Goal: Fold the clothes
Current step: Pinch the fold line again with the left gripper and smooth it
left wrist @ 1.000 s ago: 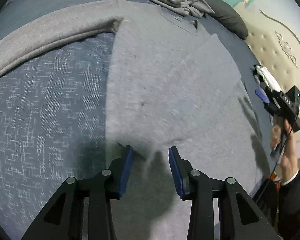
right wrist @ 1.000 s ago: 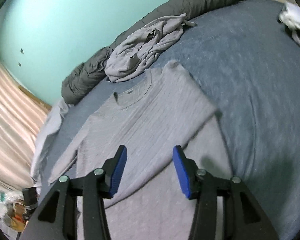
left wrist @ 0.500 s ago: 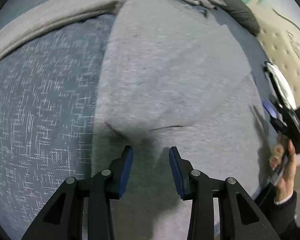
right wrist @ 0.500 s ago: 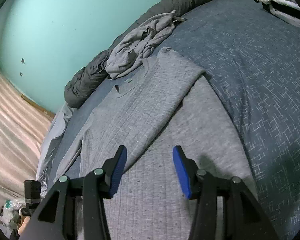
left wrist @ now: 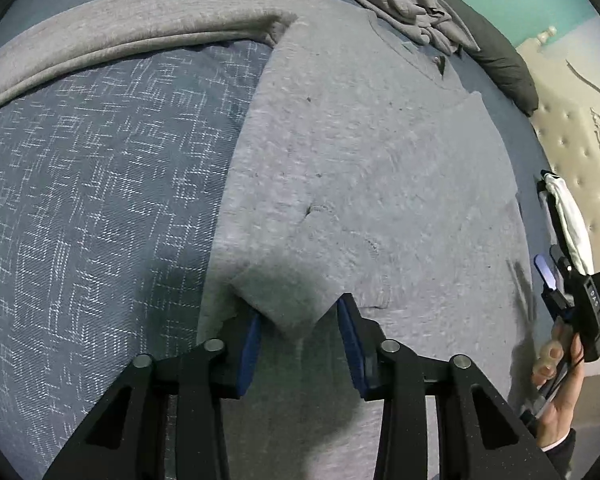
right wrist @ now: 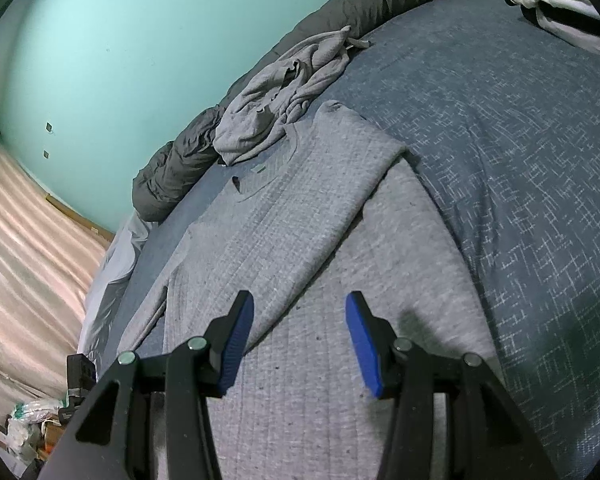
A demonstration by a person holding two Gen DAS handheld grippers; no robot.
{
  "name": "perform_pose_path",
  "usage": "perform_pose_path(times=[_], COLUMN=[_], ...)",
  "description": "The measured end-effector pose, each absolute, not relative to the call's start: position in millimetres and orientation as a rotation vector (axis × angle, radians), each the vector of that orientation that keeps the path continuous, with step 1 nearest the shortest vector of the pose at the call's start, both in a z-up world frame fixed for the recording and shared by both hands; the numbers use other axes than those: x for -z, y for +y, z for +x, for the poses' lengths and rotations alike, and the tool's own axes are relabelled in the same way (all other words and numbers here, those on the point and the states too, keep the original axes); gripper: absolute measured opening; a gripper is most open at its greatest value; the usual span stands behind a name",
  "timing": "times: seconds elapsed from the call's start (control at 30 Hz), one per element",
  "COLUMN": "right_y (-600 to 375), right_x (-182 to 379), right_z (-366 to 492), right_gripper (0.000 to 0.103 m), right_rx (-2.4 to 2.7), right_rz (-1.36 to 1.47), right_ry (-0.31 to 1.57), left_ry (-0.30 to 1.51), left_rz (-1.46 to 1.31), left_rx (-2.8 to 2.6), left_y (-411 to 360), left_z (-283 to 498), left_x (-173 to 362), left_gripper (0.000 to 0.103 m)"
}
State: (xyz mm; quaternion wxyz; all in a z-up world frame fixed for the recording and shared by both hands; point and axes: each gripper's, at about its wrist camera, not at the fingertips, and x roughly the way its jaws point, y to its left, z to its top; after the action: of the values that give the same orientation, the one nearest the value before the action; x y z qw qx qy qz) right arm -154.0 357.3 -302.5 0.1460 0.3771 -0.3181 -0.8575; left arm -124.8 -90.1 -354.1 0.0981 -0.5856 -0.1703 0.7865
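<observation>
The grey sweater (left wrist: 364, 168) lies flat on the bed (left wrist: 100, 168), soft, light and limp. A raised hem corner sits between the left gripper (left wrist: 298, 338)'s spread fingers (left wrist: 250, 344), not yet pinched: a fair hold. The right gripper (right wrist: 298, 340), fingers apart, hovers over the folded-in sleeve (right wrist: 324, 200). No containers show.

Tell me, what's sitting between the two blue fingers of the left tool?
In the left wrist view, a raised corner of the grey sweater sits between the open left gripper fingers, not yet pinched.
</observation>
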Motion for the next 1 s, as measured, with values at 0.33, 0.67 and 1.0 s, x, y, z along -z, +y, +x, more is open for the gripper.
perform_pose_path(times=[0.33,0.67,1.0], right_y=[355.9,356.1,355.2], right_x=[301.3,300.3,299.6], right_z=[-153.0,-152.7,-155.2], right_gripper=[0.049,0.049,0.049], right_rx=[2.465,2.460,2.451], right_rz=[1.081,1.074,1.076], right_ry=[-0.912,-0.920,-0.920], left_ry=[-0.458,-0.521,-0.671], left_rz=[-1.705,-1.798,-1.855], left_rx=[-2.301,-2.178,-2.168], left_y=[-82.8,-86.2,-100.8], left_z=[-124.5,-117.5,-118.3], left_x=[336.0,338.6,353.7], left_gripper=[0.008,0.007,0.007])
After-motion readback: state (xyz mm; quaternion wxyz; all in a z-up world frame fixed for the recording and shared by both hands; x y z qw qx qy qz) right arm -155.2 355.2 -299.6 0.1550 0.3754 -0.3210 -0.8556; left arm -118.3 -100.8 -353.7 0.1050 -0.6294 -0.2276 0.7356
